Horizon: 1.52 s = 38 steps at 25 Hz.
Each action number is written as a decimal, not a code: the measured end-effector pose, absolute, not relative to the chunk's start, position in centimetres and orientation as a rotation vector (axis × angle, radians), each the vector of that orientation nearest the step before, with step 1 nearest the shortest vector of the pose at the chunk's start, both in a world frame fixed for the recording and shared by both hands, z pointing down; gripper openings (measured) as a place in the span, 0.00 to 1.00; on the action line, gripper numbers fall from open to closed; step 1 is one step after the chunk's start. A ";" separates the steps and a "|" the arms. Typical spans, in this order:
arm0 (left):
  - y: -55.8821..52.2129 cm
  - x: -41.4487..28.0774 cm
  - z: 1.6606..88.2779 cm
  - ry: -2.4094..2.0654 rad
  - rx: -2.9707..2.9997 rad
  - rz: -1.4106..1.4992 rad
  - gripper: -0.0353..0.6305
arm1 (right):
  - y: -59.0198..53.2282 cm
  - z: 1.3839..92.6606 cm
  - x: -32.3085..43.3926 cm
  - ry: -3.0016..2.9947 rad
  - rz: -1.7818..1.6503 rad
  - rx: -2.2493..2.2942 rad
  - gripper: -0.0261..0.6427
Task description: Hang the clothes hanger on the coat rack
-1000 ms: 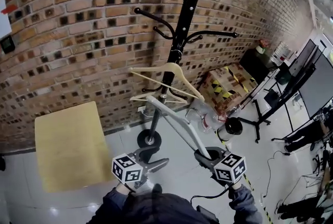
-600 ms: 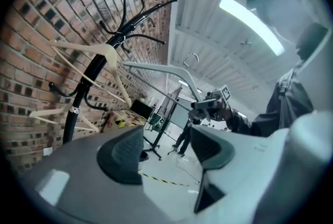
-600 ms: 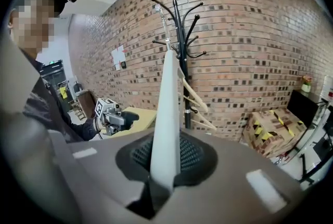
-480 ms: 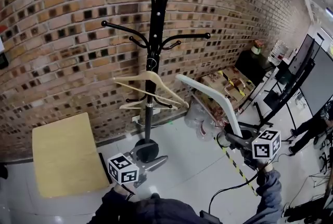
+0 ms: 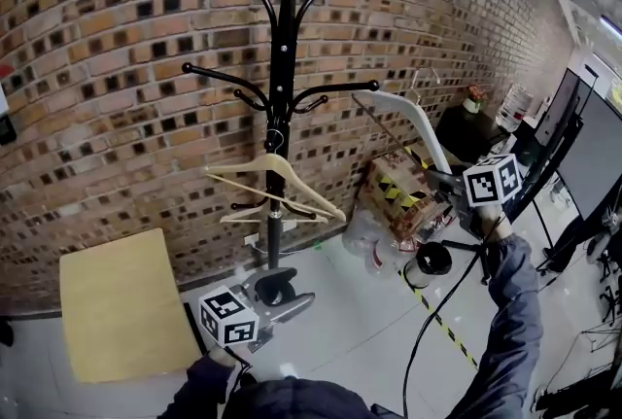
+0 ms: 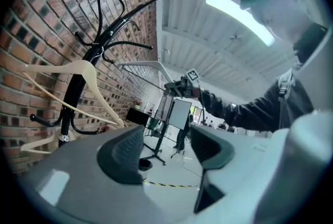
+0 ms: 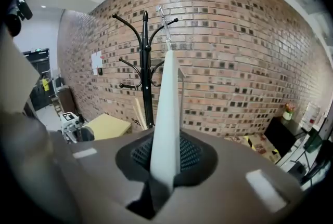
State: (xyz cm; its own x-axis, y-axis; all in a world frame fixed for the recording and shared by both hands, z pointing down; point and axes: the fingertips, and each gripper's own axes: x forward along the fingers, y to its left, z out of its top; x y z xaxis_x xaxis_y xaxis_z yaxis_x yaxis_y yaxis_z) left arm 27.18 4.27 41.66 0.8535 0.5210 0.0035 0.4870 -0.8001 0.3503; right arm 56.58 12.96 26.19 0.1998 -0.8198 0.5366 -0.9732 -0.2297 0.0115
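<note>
A black coat rack (image 5: pixel 282 96) stands against the brick wall, with two wooden hangers (image 5: pixel 275 176) on its lower arms. My right gripper (image 5: pixel 445 182) is raised to the right of the rack, shut on one arm of a white plastic hanger (image 5: pixel 408 116). Its wire hook points toward the rack's middle arms. In the right gripper view the white hanger (image 7: pixel 167 114) rises from between the pads, in line with the rack (image 7: pixel 146 72). My left gripper (image 5: pixel 292 302) is held low near the rack's base, open and empty; its jaws have just closed a little.
A yellow wooden tabletop (image 5: pixel 126 310) lies at the lower left. Right of the rack are a box with yellow-black tape (image 5: pixel 403 184), a clear plastic bag (image 5: pixel 364 232), a black bin (image 5: pixel 432 260), stands and screens. A black cable (image 5: pixel 428 310) runs across the floor.
My right gripper has swung up and to the right with the white hanger, from floor level to the height of the rack's middle arms. The left gripper has risen slightly.
</note>
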 end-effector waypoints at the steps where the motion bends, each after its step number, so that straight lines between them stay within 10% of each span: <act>1: 4.4 27.0 41.6 0.758 2.682 0.145 0.46 | 11.8 25.2 57.1 -1.667 0.600 2.126 0.11; 25: -2.5 25.9 32.4 0.826 2.885 -0.063 0.46 | -6.5 11.6 68.5 -1.446 0.543 2.209 0.11; 38: -2.1 25.8 34.5 0.885 2.785 -0.037 0.45 | -8.1 16.1 62.9 -1.415 0.531 1.969 0.12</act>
